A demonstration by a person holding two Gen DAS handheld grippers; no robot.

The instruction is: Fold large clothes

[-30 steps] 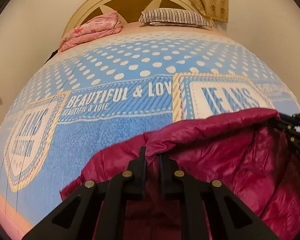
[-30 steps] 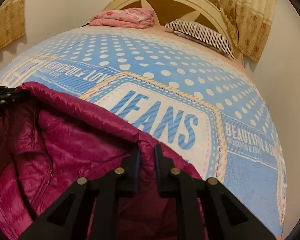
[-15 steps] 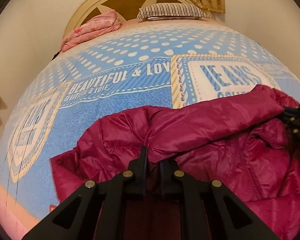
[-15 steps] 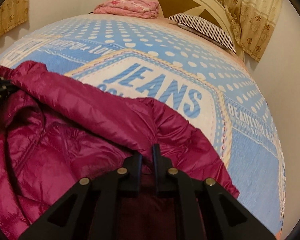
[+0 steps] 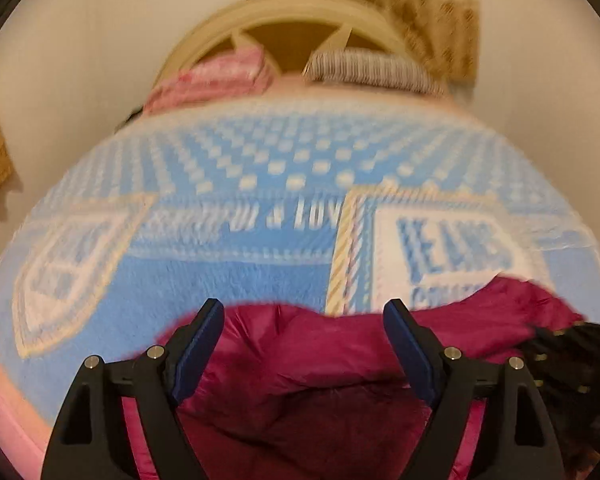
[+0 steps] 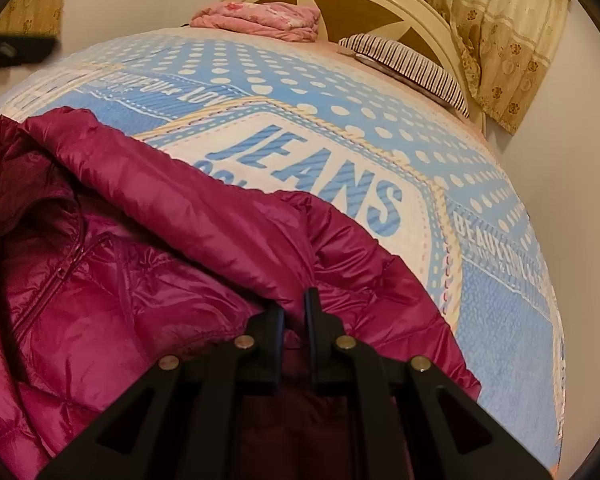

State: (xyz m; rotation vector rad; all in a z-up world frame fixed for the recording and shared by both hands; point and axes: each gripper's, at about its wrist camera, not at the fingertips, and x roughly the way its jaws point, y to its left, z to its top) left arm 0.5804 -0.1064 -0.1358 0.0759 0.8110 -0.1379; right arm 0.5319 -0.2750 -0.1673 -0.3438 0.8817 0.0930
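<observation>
Now left gripper [image 5: 303, 314] jaws just opened, released jacket [image 5: 300, 368]; right gripper [image 6: 295, 304] still clamped.

Both wrist cams sit low over bed foot, tilted down, facing headboard [image 5: 300, 20]. Left view blurred, close over magenta jacket [image 5: 320, 380], from bed's left part. Right view sharp, from further right. Shared: jacket, blue blanket [image 6: 500, 320], striped pillow [image 6: 404, 60], pink bundle [image 6: 260, 20].

The jacket [image 6: 148, 264] is lying on the bed [image 6: 500, 320] at six o'clock; the pillow [image 6: 412, 64] is sitting at one o'clock, the folded blanket [image 6: 260, 20] at twelve.
</observation>
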